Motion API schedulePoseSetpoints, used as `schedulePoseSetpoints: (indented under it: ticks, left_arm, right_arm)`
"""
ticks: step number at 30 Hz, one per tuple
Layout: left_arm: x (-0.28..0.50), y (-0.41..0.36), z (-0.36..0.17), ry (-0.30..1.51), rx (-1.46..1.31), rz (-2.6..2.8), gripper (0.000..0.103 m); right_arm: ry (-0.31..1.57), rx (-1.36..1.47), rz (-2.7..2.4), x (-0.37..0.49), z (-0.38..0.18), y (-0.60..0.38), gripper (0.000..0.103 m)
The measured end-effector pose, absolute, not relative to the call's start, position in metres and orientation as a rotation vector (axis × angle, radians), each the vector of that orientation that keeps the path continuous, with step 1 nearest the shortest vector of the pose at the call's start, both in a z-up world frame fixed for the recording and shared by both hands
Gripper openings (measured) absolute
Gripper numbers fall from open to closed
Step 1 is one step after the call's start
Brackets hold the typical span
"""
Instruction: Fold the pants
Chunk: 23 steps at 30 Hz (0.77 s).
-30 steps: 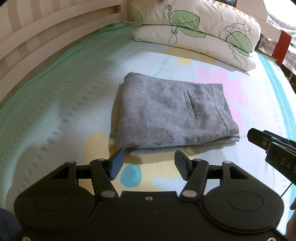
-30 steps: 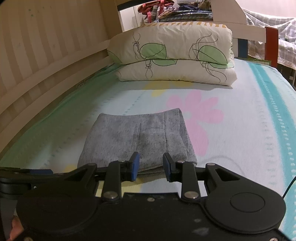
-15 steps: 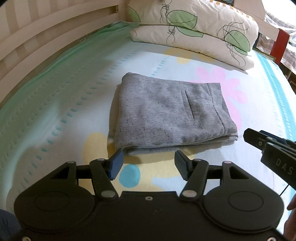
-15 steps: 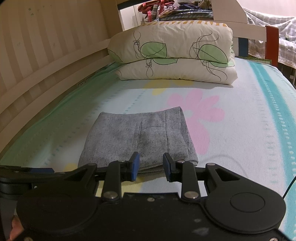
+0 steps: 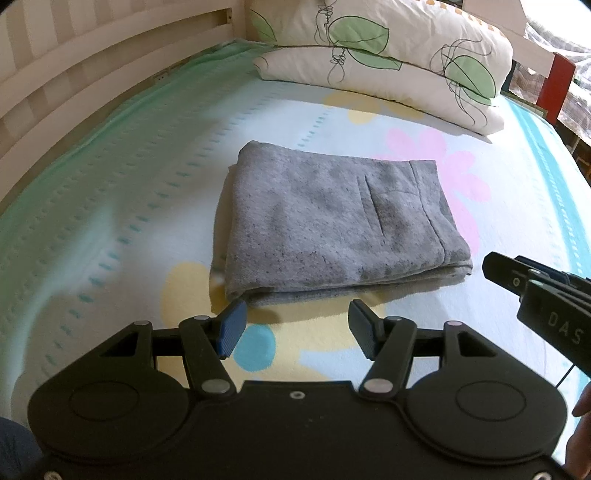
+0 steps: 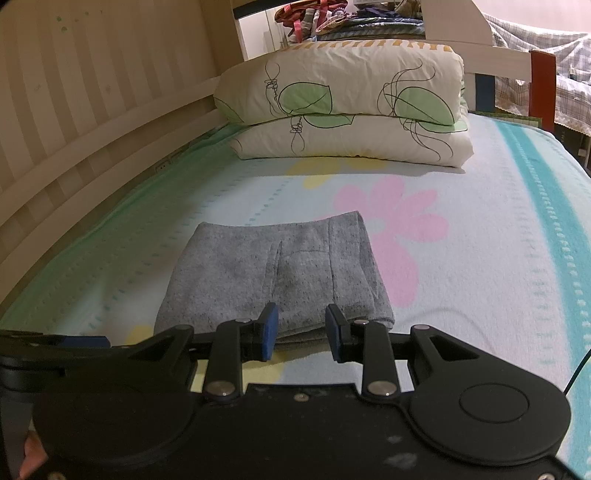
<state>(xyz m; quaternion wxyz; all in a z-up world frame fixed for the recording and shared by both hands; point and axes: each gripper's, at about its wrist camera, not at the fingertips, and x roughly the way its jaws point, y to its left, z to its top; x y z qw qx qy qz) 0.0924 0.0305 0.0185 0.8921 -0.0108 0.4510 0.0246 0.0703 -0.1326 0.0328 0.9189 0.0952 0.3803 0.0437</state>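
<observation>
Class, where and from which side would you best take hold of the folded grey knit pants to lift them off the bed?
Grip the folded grey knit pants at the near stacked edge, coming in low from the front: there all layers' edges lie together and face both open hand-held grippers.

This was a bedroom in a home. A bed (image 6: 480, 258) covered in a pastel sheet printed with pink and yellow flowers ran along a cream slatted wooden rail (image 6: 92, 147), and two leaf-patterned pillows (image 6: 343, 110) were stacked at its head. Behind the headboard (image 6: 458, 33) lay a heap of clothes (image 6: 317, 18), and checked bedding (image 6: 546, 59) showed on the far right.
</observation>
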Motion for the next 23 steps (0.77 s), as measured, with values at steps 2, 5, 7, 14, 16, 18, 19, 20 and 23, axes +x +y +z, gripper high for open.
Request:
schedulePoseSetpoints:
  ticks: [2,5,7,14,16,18,19,20,23]
  left_arm:
    - [0.0928,0.0304,0.0181,0.939,-0.022,0.049,0.065]
    - [0.0934,0.0306,0.0171,0.942,-0.023,0.046,0.065]
    - [0.0937,0.0312,0.0167,0.941,-0.021,0.046,0.065]
    - [0.0945,0.0311,0.0154,0.947,-0.023,0.04,0.065]
    - [0.0945,0.0309,0.0151,0.948,-0.02,0.04,0.065]
    - [0.0947,0.0306,0.0151,0.949,-0.021,0.04,0.065]
    - [0.0947,0.0307,0.0151,0.949,-0.023,0.04,0.065]
    - [0.0949,0.0311,0.0151,0.95,-0.025,0.039,0.065]
    - [0.0954,0.0313,0.0149,0.953,-0.022,0.042,0.065]
  right_arm:
    - [0.783,0.197,0.09,0.0704,0.0325,-0.1326,0.03]
    - [0.784,0.199,0.09,0.0705,0.0321,-0.1331,0.03]
    - [0.785,0.199,0.089,0.0707,0.0315,-0.1328,0.031]
    - [0.791,0.195,0.089,0.0718,0.0291,-0.1324,0.031]
    - [0.792,0.197,0.088,0.072,0.0288,-0.1325,0.031]
    - [0.793,0.196,0.088,0.0724,0.0284,-0.1322,0.031]
    - [0.793,0.195,0.088,0.0723,0.0283,-0.1323,0.031]
    - [0.793,0.195,0.088,0.0721,0.0283,-0.1321,0.031]
    - [0.794,0.195,0.087,0.072,0.0279,-0.1319,0.031]
